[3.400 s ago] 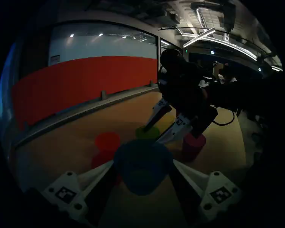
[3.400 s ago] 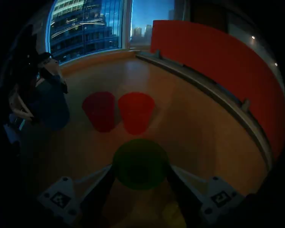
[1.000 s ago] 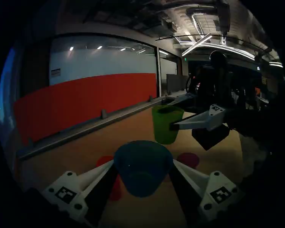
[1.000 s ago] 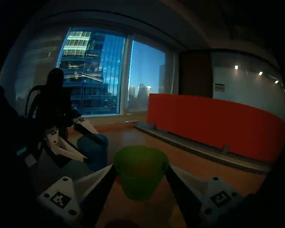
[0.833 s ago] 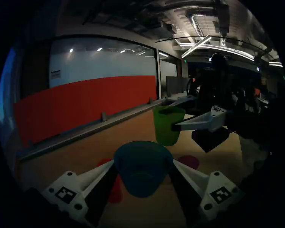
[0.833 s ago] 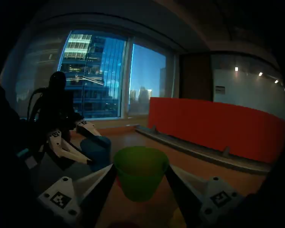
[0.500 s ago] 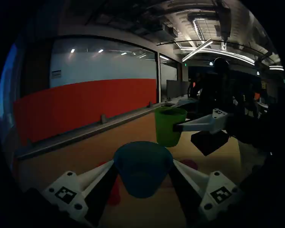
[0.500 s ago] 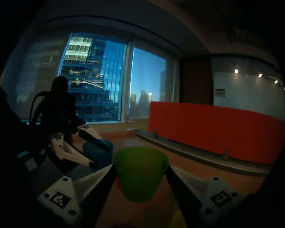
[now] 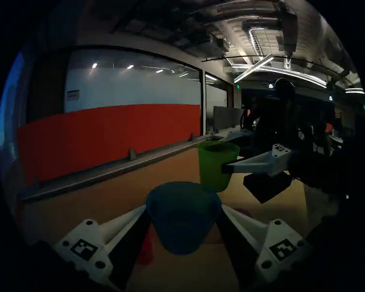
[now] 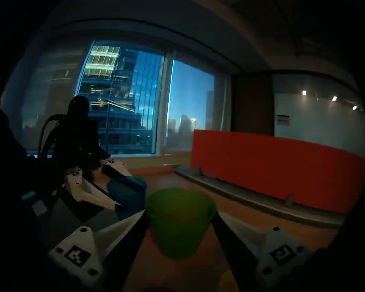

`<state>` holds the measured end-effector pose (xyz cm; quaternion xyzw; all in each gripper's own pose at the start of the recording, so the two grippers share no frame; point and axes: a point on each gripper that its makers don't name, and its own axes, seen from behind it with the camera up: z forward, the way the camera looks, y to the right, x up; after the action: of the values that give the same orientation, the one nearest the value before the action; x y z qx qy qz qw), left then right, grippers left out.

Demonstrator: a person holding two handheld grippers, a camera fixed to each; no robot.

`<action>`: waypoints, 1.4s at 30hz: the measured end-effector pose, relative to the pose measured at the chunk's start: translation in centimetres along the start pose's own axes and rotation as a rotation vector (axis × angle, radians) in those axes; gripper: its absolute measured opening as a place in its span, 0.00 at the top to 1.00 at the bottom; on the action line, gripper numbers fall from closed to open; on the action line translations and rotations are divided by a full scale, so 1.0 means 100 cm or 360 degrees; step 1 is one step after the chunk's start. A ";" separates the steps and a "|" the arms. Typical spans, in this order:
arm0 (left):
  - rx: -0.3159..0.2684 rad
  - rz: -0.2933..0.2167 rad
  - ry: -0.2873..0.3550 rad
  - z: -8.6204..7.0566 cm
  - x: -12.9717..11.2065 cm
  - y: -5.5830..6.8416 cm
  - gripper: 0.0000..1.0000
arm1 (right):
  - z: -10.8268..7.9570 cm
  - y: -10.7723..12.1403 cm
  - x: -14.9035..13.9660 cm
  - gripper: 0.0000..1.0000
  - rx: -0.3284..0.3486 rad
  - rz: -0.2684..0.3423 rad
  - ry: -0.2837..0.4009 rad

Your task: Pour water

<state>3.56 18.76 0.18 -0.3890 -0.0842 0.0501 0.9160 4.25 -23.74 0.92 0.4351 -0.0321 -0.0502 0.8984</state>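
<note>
Glass windows [image 10: 119, 102] with lit towers outside span the far side of the dim room in the right gripper view, and a long red wall panel [image 9: 104, 136] runs beside them above a grey ledge [image 9: 109, 168]. Below lies the broad wooden table top [image 9: 134, 187], and bright strip lights [image 9: 255, 63] cross the ceiling.

Over the table, the left gripper [image 9: 183, 209] has its two white fingers closed partway, pressing on either side of a blue plastic cup [image 9: 183, 224] that stands upright between them with its mouth up. The right gripper [image 10: 180, 216] grips a green plastic cup [image 10: 181, 228] the same way, also upright. Both cups are held in the air, clear of the table.

In the left gripper view the green cup sits higher and to the right of the blue one, near it but apart. In the right gripper view the blue cup shows to the left, just beyond the green rim. Whether either cup holds water cannot be told in this light.

Dark shapes behind each far gripper are too dim to make out.

A small red cup [image 9: 144, 246] stands on the table, largely hidden behind the left gripper's finger.
</note>
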 end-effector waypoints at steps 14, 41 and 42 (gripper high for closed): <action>0.0000 -0.0004 0.0073 -0.003 0.017 -0.001 0.14 | -0.001 -0.004 -0.004 0.09 0.0021 -0.0002 -0.0027; 0.0127 0.0377 0.0174 -0.011 0.080 -0.022 0.14 | 0.004 -0.022 -0.023 0.10 0.0095 0.0024 -0.0075; 0.0133 0.0395 0.0174 -0.011 0.081 -0.022 0.14 | 0.005 -0.022 -0.024 0.10 0.0095 0.0025 -0.0074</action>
<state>11.82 17.70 1.98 -0.3600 0.0167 0.1452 0.9214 1.70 -25.20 -0.60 0.4602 -0.0579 -0.0524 0.8844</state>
